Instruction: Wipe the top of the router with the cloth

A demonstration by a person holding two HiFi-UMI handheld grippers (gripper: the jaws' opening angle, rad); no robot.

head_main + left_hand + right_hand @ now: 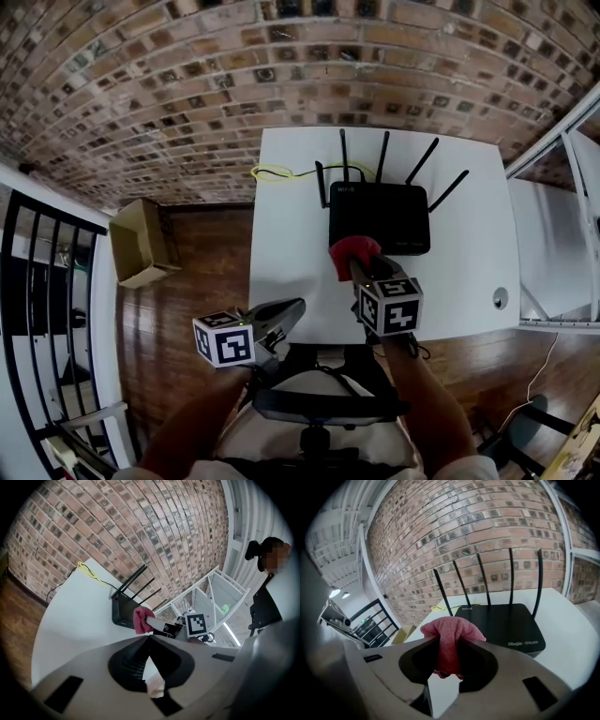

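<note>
Noting the right tool [359, 269] first: its jaws are clenched on a red cloth [353, 249]. In the right gripper view the cloth bunches up over the jaw tips and hangs down between them.

From the head view the cloth sits at the near left corner of the black router [384, 217]. I cannot tell whether the fabric touches the casing.

The router stands flat on the white bench [286, 253], toward its far side. Five antennas [383, 155] rise along its rear edge, the outer ones splayed.

A yellow cable [272, 172] lies looped on the bench behind the router, at the far left.

Left tool [295, 307]: jaws closed tip to tip, nothing between them. It is held over the near left part of the bench, angled toward the router, apart from both router and cloth. Its marker cube hangs out past the bench edge.

Surroundings: a cardboard box [141, 244] sits on the wooden floor [202, 281] left of the bench, near the brick wall [187, 84] that runs behind it.
</note>
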